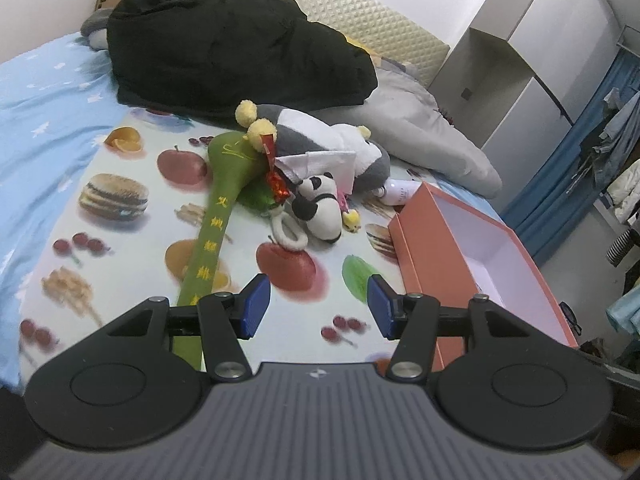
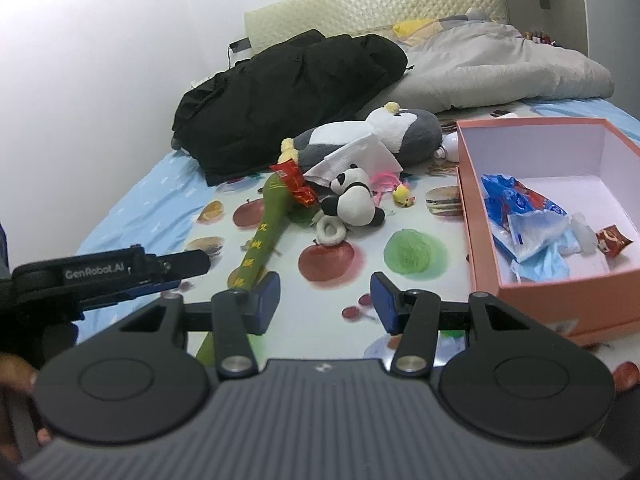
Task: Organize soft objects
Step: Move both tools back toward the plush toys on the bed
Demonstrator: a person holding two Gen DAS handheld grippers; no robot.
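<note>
On the fruit-print mat (image 1: 132, 248) (image 2: 400, 304) lies a heap of soft toys. A small panda plush (image 1: 320, 204) (image 2: 352, 200) rests beside a long green plush hammer (image 1: 216, 216) (image 2: 264, 236) with yellow characters. Behind them lies a grey and white penguin plush (image 1: 328, 136) (image 2: 392, 128) with a white tissue (image 1: 320, 162) (image 2: 356, 156) on it. A red wrapper (image 1: 278, 188) (image 2: 298, 186), a white fluffy ring (image 1: 290, 232) (image 2: 330, 230) and a tiny yellow chick (image 1: 351, 220) (image 2: 404, 197) lie close by. My left gripper (image 1: 316, 306) (image 2: 172, 270) hovers open short of the heap. My right gripper (image 2: 325, 300) is also open and empty.
An orange box (image 1: 420, 264) (image 2: 560, 300) stands open at the right, with blue and white packets (image 2: 528, 224) inside. A black jacket (image 1: 240, 44) (image 2: 288, 96) and a grey quilt (image 1: 436, 136) (image 2: 496, 68) lie near the headboard. A white bottle (image 1: 396, 192) (image 2: 450, 146) lies by the box.
</note>
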